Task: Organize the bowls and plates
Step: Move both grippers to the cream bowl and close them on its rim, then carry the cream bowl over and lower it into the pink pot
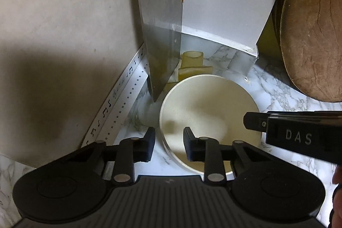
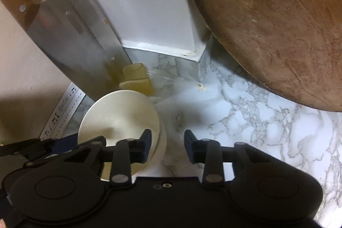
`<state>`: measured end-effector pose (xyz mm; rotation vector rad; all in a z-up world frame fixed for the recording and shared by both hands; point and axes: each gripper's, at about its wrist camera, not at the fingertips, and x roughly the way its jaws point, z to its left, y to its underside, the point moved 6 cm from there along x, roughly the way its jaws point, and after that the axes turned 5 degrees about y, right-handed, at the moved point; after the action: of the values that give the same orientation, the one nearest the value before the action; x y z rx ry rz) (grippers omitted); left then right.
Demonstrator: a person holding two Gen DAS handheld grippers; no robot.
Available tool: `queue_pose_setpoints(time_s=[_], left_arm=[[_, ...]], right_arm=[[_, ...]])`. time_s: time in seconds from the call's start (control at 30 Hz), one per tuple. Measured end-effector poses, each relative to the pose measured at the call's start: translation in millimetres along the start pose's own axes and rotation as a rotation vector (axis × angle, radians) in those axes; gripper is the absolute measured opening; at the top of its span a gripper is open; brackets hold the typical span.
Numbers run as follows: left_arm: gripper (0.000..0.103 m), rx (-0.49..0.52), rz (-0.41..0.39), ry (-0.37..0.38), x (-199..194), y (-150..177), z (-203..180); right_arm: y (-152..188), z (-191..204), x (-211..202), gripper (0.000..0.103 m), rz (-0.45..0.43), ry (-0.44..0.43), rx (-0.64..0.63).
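Left tool (image 1: 168,143) and right tool (image 2: 167,145), both angled steeply down, each straddle opposite rims of a cream, matte, empty bowl (image 1: 205,108); pads apart, not clamped. Bowl sits on the marble counter (image 2: 245,121), beyond it a cleaver (image 1: 160,25).

The left claw (image 1: 168,143) straddles the near rim of a cream bowl (image 1: 210,112) on marble.

White letters "DAS" are showing on the black right gripper (image 1: 299,138). A metal strip (image 1: 119,104) along the counter's wall edge is carrying printed music notes and asterisks.
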<state>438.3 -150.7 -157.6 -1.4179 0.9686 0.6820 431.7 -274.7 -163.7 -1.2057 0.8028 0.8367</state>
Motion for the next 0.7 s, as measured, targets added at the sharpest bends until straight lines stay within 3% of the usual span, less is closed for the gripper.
queue_pose_setpoints(time_s=[0.07,0.27,0.7], left_arm=[[0.018,0.004,0.006,-0.006,1,0,-1],[0.012,0.007,0.012,-0.014,1,1,-2],[0.009,0.051,0.013,-0.021,-23,9,-9]], right_arm=[[1,2,-1,0.031,-0.002,-0.002,-0.010],[2,5,-2,0.010,0.004,-0.007,-0.028],[8,11,-24,0.007,-0.007,0.012,-0.008]])
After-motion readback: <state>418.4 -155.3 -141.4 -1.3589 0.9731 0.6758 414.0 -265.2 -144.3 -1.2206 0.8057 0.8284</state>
